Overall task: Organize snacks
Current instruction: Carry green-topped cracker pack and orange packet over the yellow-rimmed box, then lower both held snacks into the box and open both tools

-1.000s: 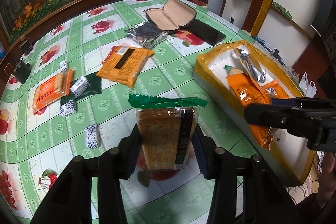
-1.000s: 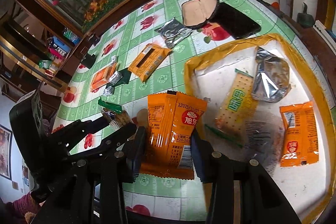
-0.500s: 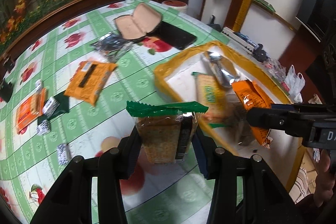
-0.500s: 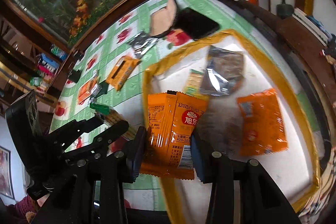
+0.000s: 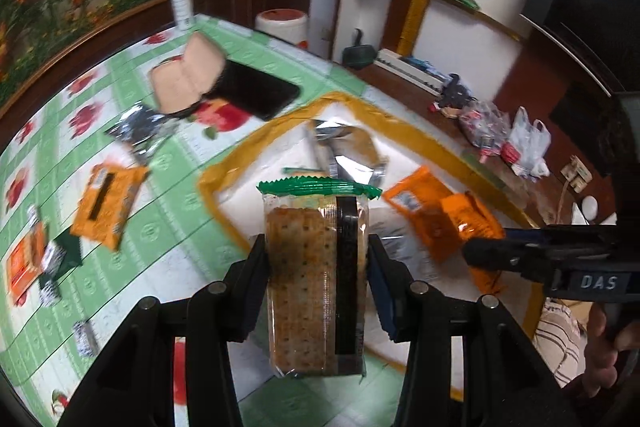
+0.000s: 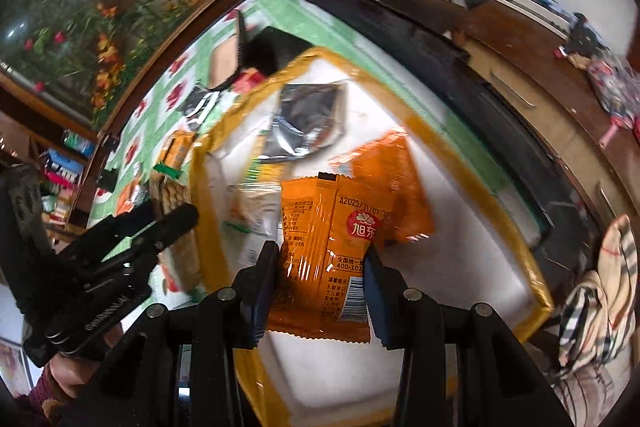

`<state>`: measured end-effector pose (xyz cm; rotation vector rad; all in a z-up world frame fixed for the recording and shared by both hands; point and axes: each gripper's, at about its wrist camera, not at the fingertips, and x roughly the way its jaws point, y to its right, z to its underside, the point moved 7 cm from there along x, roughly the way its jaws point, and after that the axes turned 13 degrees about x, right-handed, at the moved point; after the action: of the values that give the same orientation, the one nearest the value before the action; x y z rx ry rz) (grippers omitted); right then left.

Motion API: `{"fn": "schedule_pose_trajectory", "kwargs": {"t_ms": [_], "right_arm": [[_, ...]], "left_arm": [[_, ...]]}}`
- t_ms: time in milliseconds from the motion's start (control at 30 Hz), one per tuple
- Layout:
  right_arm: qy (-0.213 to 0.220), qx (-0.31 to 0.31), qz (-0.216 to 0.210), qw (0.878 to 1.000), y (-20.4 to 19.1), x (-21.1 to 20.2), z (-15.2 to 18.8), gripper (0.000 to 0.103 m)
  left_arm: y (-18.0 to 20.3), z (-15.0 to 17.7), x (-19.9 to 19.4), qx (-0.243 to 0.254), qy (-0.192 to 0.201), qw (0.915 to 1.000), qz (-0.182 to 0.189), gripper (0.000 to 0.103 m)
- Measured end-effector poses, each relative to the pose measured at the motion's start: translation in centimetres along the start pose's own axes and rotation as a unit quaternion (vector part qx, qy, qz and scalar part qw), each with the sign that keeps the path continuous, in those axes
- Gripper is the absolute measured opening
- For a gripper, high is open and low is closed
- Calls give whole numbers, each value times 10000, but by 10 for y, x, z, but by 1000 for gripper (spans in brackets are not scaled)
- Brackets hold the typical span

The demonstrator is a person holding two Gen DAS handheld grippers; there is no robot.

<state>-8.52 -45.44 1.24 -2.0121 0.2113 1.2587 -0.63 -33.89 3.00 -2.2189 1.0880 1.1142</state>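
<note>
The left tongs (image 5: pixel 316 277) pinch a clear cracker packet (image 5: pixel 316 279) with a green crimped top, held upright between the two pads; it hangs above the near corner of the yellow-rimmed white tray (image 5: pixel 212 187), over the tray's edge and the green checked table (image 5: pixel 168 227). The right tongs (image 6: pixel 322 277) clamp an orange sachet (image 6: pixel 328 259) by its sides, printed face towards the camera, above the tray's white floor (image 6: pixel 460 247); in the left wrist view the same sachet (image 5: pixel 468 223) shows at the tip of the right tongs (image 5: pixel 480 251), to the right of the cracker packet and apart from it. Inside the tray lie a silver foil pouch (image 6: pixel 308 123), a second orange sachet (image 6: pixel 384 163) and a green-printed cracker pack (image 6: pixel 264 167), partly hidden. On the table left of the tray lie an orange snack pack (image 5: pixel 108 203), a silver pouch (image 5: pixel 140 131), another orange pack (image 5: pixel 26 263) at the far left edge and small black-and-white wrapped sweets (image 5: pixel 50 259); further back sit an open tan case (image 5: pixel 188 79) and a black phone (image 5: pixel 256 95).
</note>
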Motion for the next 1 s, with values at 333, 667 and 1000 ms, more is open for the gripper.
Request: {"fn": "schedule_pose_trajectory", "kwargs": {"t_ms": [333, 667, 1000], "right_arm": [[-27, 447, 372, 9983, 41, -1, -3, 44], [-63, 692, 495, 9964, 62, 4, -9, 44], [-112, 576, 642, 9962, 59, 7, -10, 45]], "left_arm": [[74, -6, 18, 894, -51, 9934, 722, 46], [107, 3, 32, 1166, -276, 9855, 1199, 46], [104, 5, 30, 1052, -242, 9859, 1275, 46]]}}
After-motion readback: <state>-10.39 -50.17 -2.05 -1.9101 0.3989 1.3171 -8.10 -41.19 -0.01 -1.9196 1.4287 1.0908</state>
